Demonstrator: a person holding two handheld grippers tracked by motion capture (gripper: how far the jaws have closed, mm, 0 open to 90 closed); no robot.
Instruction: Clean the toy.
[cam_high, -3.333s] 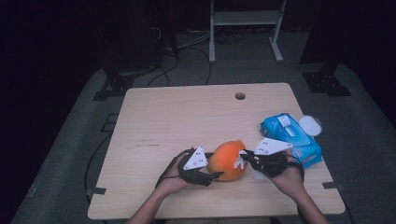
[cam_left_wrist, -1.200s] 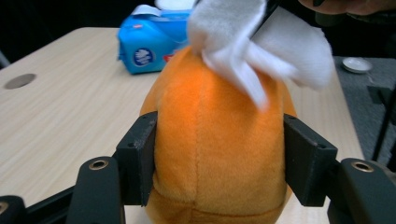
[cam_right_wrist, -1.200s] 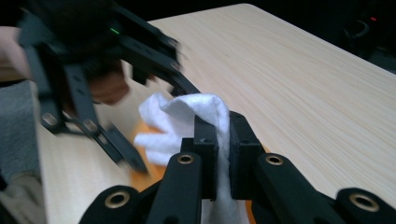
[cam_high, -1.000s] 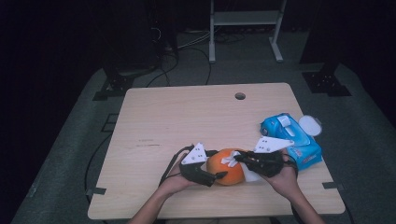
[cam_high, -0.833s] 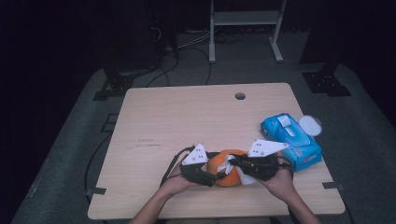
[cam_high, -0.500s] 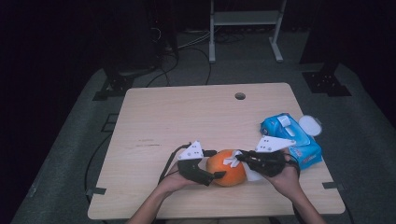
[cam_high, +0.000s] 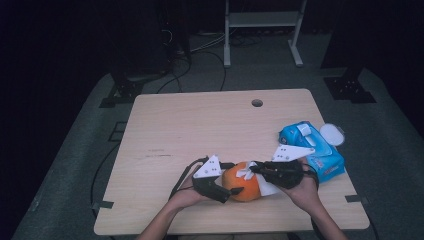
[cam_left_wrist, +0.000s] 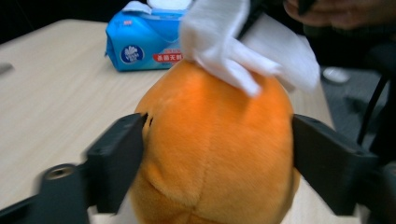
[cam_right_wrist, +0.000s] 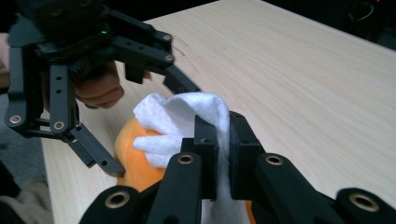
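At six o'clock on the pale wooden table (cam_high: 190, 125), the left gripper (cam_high: 235, 186) clamps the round orange plush toy (cam_high: 241, 184); the right gripper (cam_high: 254, 169), pinching a white wipe (cam_right_wrist: 180, 122), should rub with light strokes while the clamp stays firm.

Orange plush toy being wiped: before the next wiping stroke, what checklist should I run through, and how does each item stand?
1. Left gripper clamps the orange plush toy on both sides: ok.
2. Right gripper pinches the white wipe: ok.
3. Wipe touches the toy's top: ok.
4. Toy rests on the table: cannot tell.
5. Blue wipes pack lies apart from the toy, out of the stroke's way: ok.
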